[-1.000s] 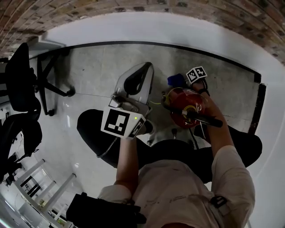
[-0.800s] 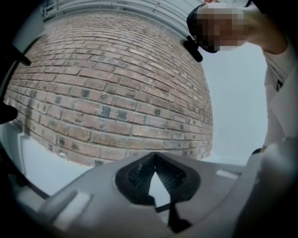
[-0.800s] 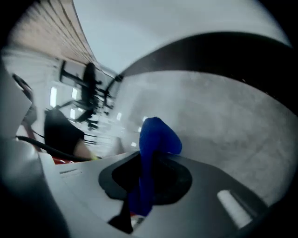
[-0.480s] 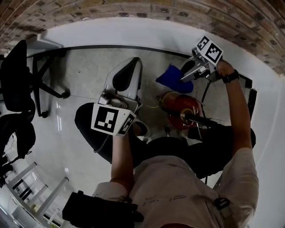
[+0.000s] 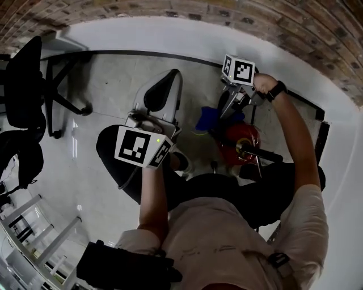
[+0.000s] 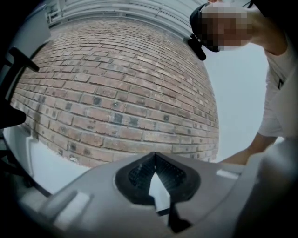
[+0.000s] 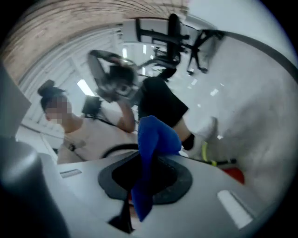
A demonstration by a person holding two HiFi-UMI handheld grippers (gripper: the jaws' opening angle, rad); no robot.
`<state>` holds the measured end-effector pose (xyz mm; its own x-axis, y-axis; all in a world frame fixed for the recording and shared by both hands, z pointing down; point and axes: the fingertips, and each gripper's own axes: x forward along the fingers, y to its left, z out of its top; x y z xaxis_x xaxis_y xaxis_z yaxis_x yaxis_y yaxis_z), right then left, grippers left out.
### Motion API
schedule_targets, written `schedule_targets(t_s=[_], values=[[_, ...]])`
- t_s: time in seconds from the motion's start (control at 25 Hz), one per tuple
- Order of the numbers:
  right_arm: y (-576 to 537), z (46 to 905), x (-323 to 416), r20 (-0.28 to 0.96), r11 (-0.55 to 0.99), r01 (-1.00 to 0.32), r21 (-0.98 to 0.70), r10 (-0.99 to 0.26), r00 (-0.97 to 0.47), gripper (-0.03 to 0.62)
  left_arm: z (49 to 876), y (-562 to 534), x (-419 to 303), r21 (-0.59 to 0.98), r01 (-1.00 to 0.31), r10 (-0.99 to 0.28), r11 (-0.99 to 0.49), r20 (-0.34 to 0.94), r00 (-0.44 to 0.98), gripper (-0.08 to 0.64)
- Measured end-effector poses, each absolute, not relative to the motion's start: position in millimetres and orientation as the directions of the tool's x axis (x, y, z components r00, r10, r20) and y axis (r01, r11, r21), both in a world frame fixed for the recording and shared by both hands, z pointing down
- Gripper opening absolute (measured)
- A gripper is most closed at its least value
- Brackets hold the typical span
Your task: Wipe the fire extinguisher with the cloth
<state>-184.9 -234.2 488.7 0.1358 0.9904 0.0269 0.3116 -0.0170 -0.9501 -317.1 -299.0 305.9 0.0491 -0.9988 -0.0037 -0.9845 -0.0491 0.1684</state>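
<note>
Pinching the blue cloth point(image 7: 156, 135), the right claw point(image 7: 144, 172) hangs near the fire extinguisher point(image 5: 241, 141). Wiping looks in hand, so next press cloth onto it. Left claw point(image 6: 155, 160) closed, empty.

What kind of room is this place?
Likely an office or workshop room indoors: a brick wall, black office chairs, and a red fire extinguisher on the smooth grey floor.

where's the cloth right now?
The blue cloth is clamped in the right claw, right of centre in the head view, hanging just beside the top of the red fire extinguisher.
</note>
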Motion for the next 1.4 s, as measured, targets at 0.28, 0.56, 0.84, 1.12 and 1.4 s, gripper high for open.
schedule_targets(t_s=[0.28,0.56,0.84,1.12,1.4], values=[[-210,708,-188,0.329,0.320,0.078,-0.944,0.931,0.157,0.064,332,-294,-314,0.153,-0.988,-0.997,-0.025,0.069,0.036,0.002],[-261,864,-160,0.742,0.724,0.161,-0.670,0.661,0.112,0.064,353,-286,-310,0.155,-0.988,-0.991,-0.014,0.131,0.035,0.002],[-290,847,-163,0.831,0.826,0.148,-0.544,0.554,-0.037,0.064,346,-267,-305,0.090,-0.996,-0.990,0.022,0.137,-0.009,0.002],[-437,647,-156,0.613,0.884,-0.259,-0.389,0.038,-0.789,0.064,308,-227,-285,0.063,-0.998,-0.998,-0.006,0.060,0.009,0.002],[-432,411,-4,0.124,0.833,-0.498,-0.240,-0.483,-0.867,0.067,288,-167,-228,0.001,-0.997,-0.997,-0.076,-0.026,0.076,0.002]])
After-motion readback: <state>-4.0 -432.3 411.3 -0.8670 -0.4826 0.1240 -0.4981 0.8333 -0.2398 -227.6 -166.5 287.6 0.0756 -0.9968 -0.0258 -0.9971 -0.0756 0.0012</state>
